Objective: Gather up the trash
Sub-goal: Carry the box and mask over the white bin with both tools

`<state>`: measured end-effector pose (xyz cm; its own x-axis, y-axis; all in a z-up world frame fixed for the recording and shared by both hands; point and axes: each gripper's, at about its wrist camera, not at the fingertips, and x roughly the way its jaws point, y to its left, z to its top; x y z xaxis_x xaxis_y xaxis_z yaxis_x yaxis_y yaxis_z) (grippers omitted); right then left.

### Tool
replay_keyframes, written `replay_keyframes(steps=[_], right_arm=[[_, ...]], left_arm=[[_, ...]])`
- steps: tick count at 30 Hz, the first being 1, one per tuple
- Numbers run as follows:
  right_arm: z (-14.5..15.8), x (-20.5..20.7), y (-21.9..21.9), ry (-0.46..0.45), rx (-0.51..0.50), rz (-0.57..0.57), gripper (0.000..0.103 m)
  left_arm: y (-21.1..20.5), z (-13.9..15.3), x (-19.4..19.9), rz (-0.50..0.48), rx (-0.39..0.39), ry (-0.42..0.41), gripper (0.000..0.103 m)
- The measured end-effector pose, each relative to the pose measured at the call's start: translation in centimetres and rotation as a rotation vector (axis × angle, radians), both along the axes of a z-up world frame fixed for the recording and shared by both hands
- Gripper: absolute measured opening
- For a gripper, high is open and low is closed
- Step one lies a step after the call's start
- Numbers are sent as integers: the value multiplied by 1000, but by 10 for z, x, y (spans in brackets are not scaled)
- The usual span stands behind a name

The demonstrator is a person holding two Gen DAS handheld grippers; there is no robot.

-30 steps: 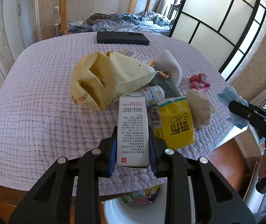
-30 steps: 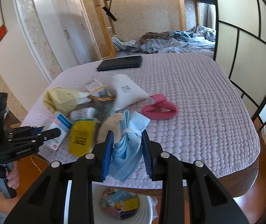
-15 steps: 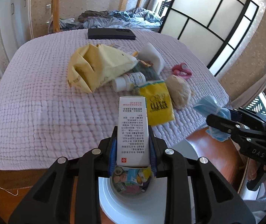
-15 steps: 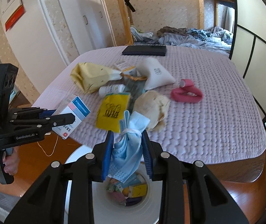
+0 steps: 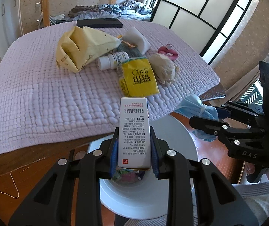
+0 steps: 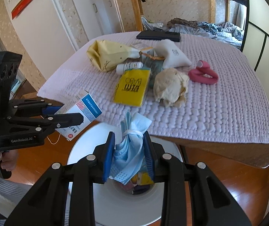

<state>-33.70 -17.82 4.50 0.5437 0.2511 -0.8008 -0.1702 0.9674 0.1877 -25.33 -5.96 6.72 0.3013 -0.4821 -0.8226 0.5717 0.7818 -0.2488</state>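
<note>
the left gripper [image 5: 134, 153] pinches a white medicine box [image 5: 134, 131] between its blue pads, over the open white trash bin [image 5: 179, 131] beside the table; the right gripper [image 6: 128, 157] is clamped on a bundled blue face mask [image 6: 129, 146], also above the bin's mouth, both jaws narrow around their loads

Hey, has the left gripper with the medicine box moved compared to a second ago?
Yes. The left gripper, shut on the medicine box, has pulled back off the table edge and now sits over the white bin.
</note>
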Motion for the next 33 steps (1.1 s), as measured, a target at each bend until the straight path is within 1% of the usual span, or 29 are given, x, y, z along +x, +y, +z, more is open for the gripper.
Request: replay_keyframes(steps=[6, 17, 21, 27, 33], right_arm=[[-10, -7, 3, 27, -24, 14, 30], [-30, -9, 3, 76, -20, 22, 30], [-35, -7, 5, 85, -24, 26, 30], [-42, -8, 9, 93, -26, 27, 30], [-51, 0, 11, 96, -30, 19, 30]], left_arm=[[-1, -9, -6, -13, 34, 23, 31], [-7, -31, -15, -31, 78, 50, 31], [-4, -41, -18, -34, 88, 62, 31], [-6, -46, -21, -40, 105, 75, 31], [-9, -56, -19, -39, 129, 82, 31]])
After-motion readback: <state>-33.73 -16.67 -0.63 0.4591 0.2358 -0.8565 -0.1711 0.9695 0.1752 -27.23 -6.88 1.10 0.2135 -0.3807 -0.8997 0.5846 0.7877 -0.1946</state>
